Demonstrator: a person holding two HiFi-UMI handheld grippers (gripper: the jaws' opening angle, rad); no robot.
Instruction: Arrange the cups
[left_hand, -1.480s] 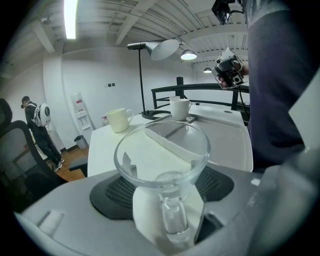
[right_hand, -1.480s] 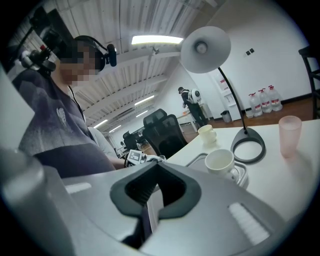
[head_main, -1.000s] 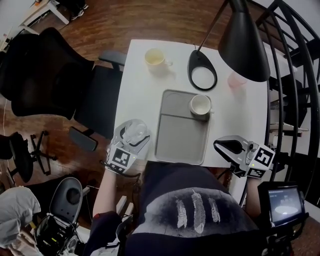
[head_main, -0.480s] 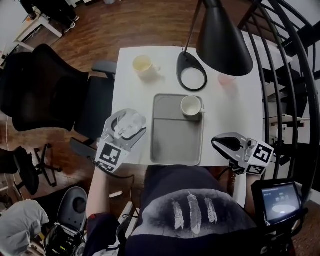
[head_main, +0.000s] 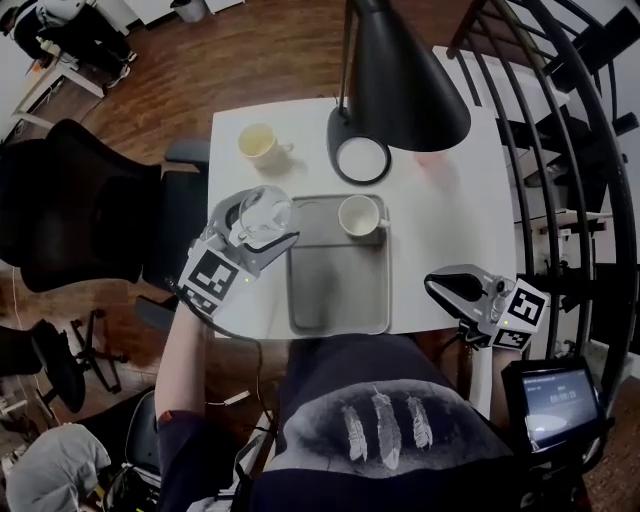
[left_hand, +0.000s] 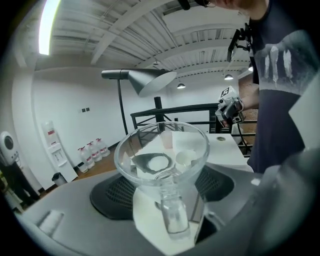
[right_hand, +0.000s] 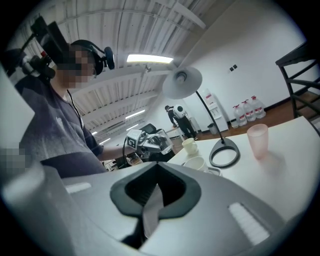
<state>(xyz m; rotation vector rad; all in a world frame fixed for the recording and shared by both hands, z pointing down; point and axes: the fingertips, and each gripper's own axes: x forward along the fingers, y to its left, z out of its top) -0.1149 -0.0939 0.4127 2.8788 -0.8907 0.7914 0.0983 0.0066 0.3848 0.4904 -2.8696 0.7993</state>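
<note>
The left gripper (head_main: 252, 228) clamps a clear glass cup (head_main: 267, 206) by its handle, above the white table (head_main: 450, 230) just left of the grey tray (head_main: 335, 300). The right gripper (head_main: 445, 286) hangs shut and empty. The smooth handle may pivot between the pads, so the cup could tilt or strike the white cup (head_main: 357, 215) on the tray. A black lamp (head_main: 400, 70) overhangs the table, and a wooden floor (head_main: 230, 50) surrounds it.

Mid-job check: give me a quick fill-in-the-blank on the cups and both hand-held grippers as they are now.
1. The left hand-held gripper holds the clear glass cup by its ____.
2. The right hand-held gripper is shut and ____.
3. The gray tray bears only ____ cup, the white cup.
Missing words: handle; empty; one.
</note>
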